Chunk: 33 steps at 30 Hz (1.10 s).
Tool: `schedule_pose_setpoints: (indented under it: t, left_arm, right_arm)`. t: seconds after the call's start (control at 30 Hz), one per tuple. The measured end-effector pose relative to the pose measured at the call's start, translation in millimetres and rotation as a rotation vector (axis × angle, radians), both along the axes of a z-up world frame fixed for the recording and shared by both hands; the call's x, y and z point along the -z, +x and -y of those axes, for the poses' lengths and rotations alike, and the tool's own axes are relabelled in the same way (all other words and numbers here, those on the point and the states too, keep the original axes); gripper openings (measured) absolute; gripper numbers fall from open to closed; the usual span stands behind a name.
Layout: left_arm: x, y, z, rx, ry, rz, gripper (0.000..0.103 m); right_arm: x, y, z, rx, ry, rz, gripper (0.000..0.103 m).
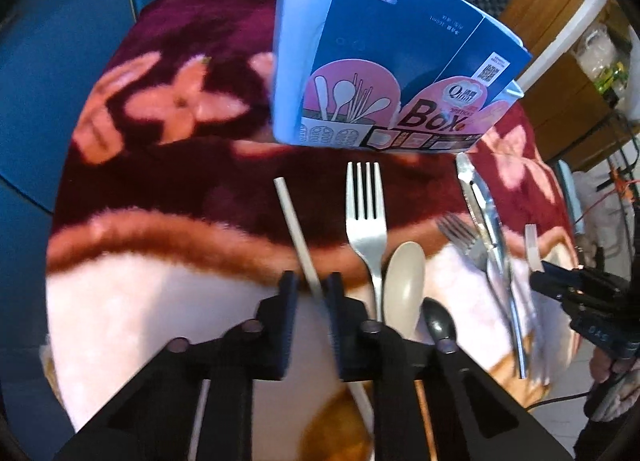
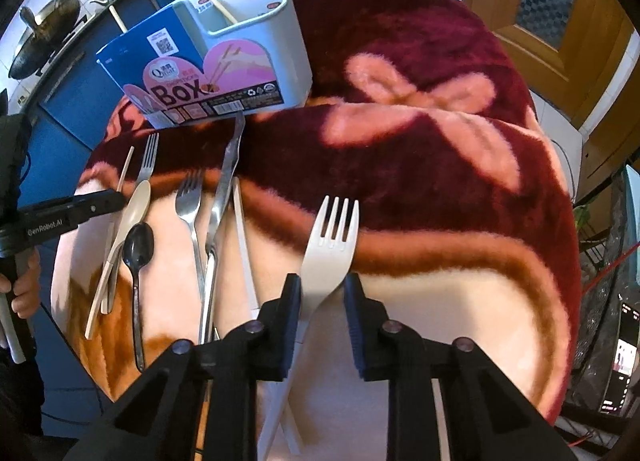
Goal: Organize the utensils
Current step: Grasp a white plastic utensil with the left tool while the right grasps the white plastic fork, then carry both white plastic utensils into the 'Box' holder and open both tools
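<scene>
In the left wrist view my left gripper (image 1: pixel 312 287) points down at a white chopstick (image 1: pixel 294 221) lying on the blanket. The stick runs between the fingers close to the right one, with a gap on its other side, so the gripper is open. To its right lie a metal fork (image 1: pixel 366 217), a beige spoon (image 1: pixel 404 285) and a black spoon (image 1: pixel 438 319). My right gripper (image 2: pixel 322 293) is shut on the neck of a white plastic fork (image 2: pixel 330 245), tines pointing away. The pale blue utensil holder (image 2: pixel 256 41) stands behind in a blue cardboard sleeve (image 2: pixel 180 73), with chopsticks in it.
A second metal fork (image 2: pixel 188 197), a long metal knife (image 2: pixel 224 181) and another white chopstick (image 2: pixel 244 237) lie between the grippers. The floral blanket (image 2: pixel 420 121) covers a round table. Blue cabinets, a stove with a wok (image 2: pixel 44 33) and a wooden door (image 2: pixel 552 1) surround it.
</scene>
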State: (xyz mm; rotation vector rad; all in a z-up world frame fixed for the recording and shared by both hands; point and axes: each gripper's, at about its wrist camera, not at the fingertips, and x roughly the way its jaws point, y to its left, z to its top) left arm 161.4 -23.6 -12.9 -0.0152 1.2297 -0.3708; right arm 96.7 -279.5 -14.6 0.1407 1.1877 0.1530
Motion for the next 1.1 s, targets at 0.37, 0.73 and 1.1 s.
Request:
schedule_pose_setpoints:
  t: [0.37, 0.73, 1.1]
  left_arm:
    - [-14.7, -18.7, -17.9, -0.043, -0.127, 0.100, 0.007]
    - [-52.0, -52.4, -28.0, -0.049, -0.185, 0.354, 0.004]
    - [-91.8, -60.9, -30.2, -0.085, -0.220, 0.562, 0.004]
  right_arm:
    - [-5.7, -11.4, 7.0, 0.055, 0.107, 0.067, 0.023]
    - [-27.6, -41.5, 0.9, 0.095, 0.208, 0.337, 0.022]
    - [-65.3, -54.7, -3.4, 0.101, 0.180, 0.602, 0.022]
